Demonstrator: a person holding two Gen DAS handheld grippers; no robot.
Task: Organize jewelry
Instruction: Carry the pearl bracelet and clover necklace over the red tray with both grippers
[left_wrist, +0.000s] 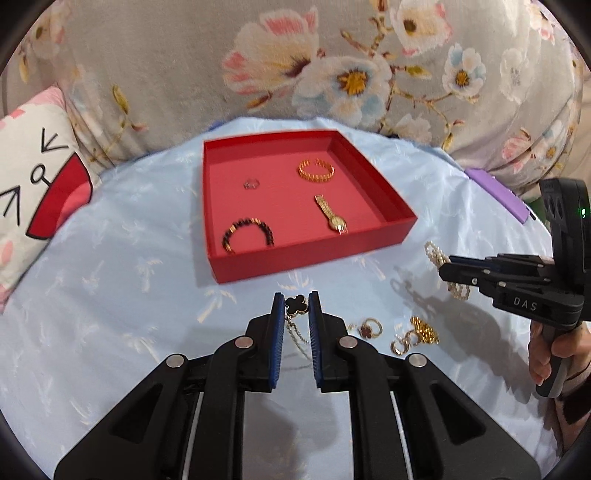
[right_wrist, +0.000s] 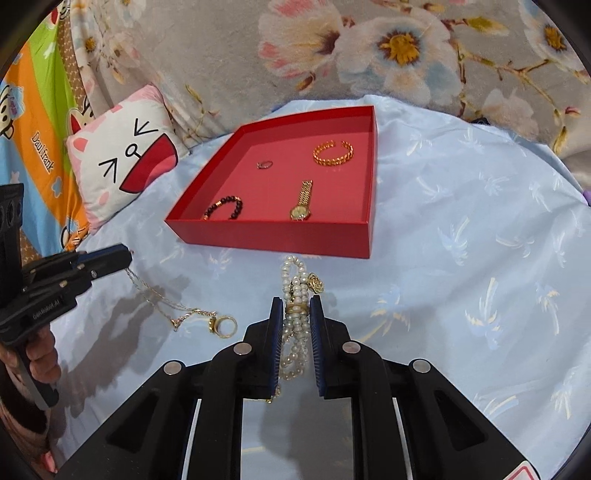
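Two handheld grippers each pinch a piece of jewelry above a pale blue cloth (left_wrist: 110, 295) patterned with palm motifs. At lower centre of the left wrist view, the left gripper (left_wrist: 296, 306) has its blue-padded fingers pressed against a black clover pendant (left_wrist: 296, 305), its fine chain (left_wrist: 295, 336) trailing down between them. At the right edge of that frame, the right gripper (left_wrist: 448, 271), lettered "DAS" on its body, is closed on a pearl bracelet (left_wrist: 436, 254), seen at lower centre of the right wrist view as several pearl strands (right_wrist: 295, 314) with a gold clasp band gripped between the fingers.

Behind them, at centre frame, sits a red tray (left_wrist: 369, 240) holding four pieces: a small ring (left_wrist: 252, 183) at upper left, a gold chain-link cuff (left_wrist: 316, 170) at upper right, a dark beaded bracelet (left_wrist: 248, 232) at lower left and a gold watch (left_wrist: 331, 215) at lower right.

Loose on the cloth at lower right of the left wrist view lie a gold earring with a red clover (left_wrist: 370, 328), a gold hoop piece (left_wrist: 400, 345) and a cluster of gold beads (left_wrist: 424, 330).

At upper left of the right wrist view, a cartoon-face cushion (right_wrist: 125, 155) leans beside bright fabric (right_wrist: 40, 147) printed "Daul frank". Lettering on the left gripper's body in that view appears to read "GenRobot.AI". A floral cover (left_wrist: 332, 66) fills the top of both frames, and a purple object (left_wrist: 495, 192) lies at the right edge.
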